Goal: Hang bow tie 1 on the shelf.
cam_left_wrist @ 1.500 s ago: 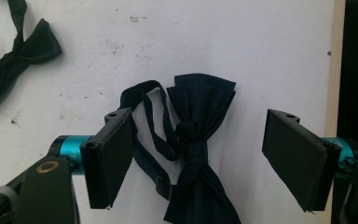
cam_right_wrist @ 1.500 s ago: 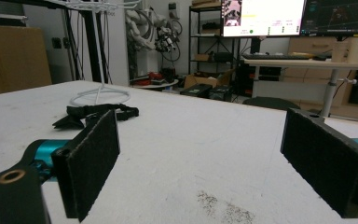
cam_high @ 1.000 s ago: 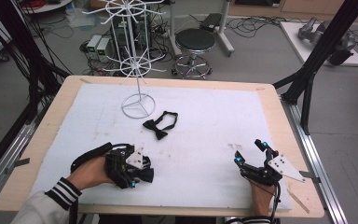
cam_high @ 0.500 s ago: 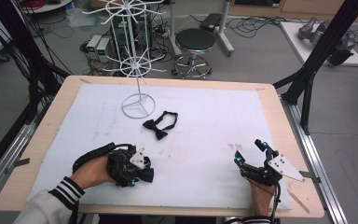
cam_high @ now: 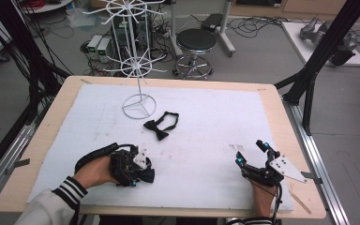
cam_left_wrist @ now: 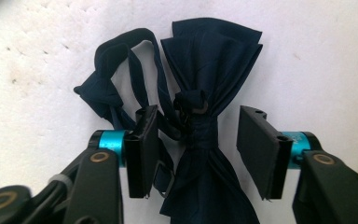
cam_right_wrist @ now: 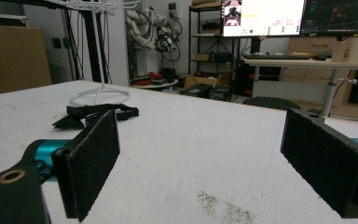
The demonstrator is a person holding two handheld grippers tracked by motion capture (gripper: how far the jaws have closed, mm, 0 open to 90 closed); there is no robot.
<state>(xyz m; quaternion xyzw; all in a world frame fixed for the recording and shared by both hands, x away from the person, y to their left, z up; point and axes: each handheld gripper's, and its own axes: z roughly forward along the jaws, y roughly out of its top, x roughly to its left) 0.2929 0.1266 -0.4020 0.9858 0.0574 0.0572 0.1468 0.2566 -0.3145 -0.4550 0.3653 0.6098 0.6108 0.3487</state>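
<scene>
Counter (cam_high: 272, 117) across the middle of the high view, wooden rim, covered by white mat (cam_high: 215, 126) with grey smudges right of centre. White wire display stand (cam_high: 138, 70) upper left of centre, round base ring on the mat, spoked tiers above; seen again upper left of the right gripper view (cam_right_wrist: 100, 95). Black stool (cam_high: 196, 42) on the floor beyond the counter, top centre. Left hand (cam_high: 93, 171) with striped cuff entering lower left of the high view, holding left tool (cam_high: 138, 171) low over the mat. In the left gripper view, left tool (cam_left_wrist: 198, 147) with jaws apart, straddling the knot of a dark navy bow tie (cam_left_wrist: 209, 70); bow tie lying flat on the mat, fan of fabric toward top of frame, strap looped at upper left; left jaw on or against the strap, right jaw clear of the fabric, not clamped. Same bow tie in the high view mostly under the tool, a dark edge at lower left centre (cam_high: 147, 177). Right tool (cam_high: 252, 154) lower right of the high view, grey plate on top, jaws wide apart and empty, low over the mat; same in the right gripper view (cam_right_wrist: 200, 154). Second black bow tie (cam_high: 161, 125) centre of the high view, just right of the stand base, strap looped; left middle of the right gripper view (cam_right_wrist: 93, 114).
</scene>
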